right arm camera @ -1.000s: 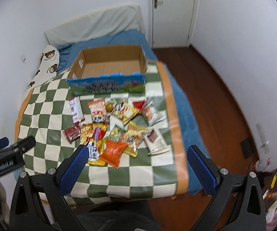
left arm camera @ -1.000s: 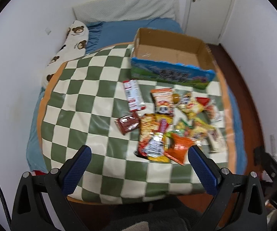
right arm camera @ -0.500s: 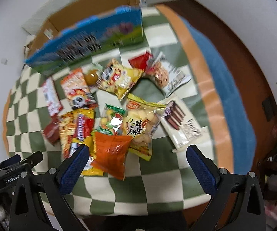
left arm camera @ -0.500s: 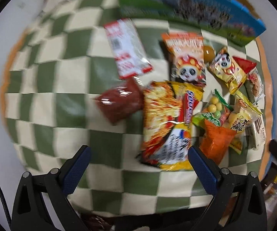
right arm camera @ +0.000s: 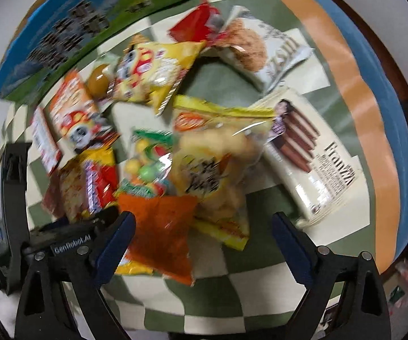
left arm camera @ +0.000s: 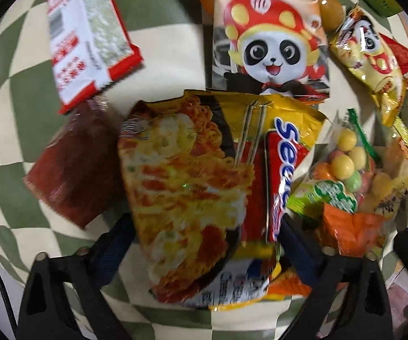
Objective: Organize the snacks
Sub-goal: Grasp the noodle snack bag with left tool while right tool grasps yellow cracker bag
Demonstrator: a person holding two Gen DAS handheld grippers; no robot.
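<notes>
A heap of snack packets lies on a green-and-cream checked cloth [left arm camera: 19, 65]. My left gripper [left arm camera: 204, 235] is open, its fingers on either side of a yellow noodle packet [left arm camera: 186, 187] with a red bar [left arm camera: 283, 170] on top. My right gripper [right arm camera: 201, 226] is open just over an orange packet [right arm camera: 161, 226] and a yellow puff bag [right arm camera: 212, 170]. The left gripper's body shows in the right wrist view [right arm camera: 70, 235]. A panda packet [left arm camera: 269, 36], a dark red packet [left arm camera: 73, 167] and a white-red packet [left arm camera: 87, 34] lie near the left gripper.
A blue-and-green cardboard box [right arm camera: 84, 25] stands behind the heap. A cream biscuit-stick box [right arm camera: 314, 155] and a white cookie packet [right arm camera: 260, 45] lie at the right, near the cloth's orange border [right arm camera: 354, 85]. A candy-ball bag [left arm camera: 342, 167] lies beside the noodle packet.
Both grippers have come down from high above the bed to just over the snack heap. Both stayed open. The snacks have not moved.
</notes>
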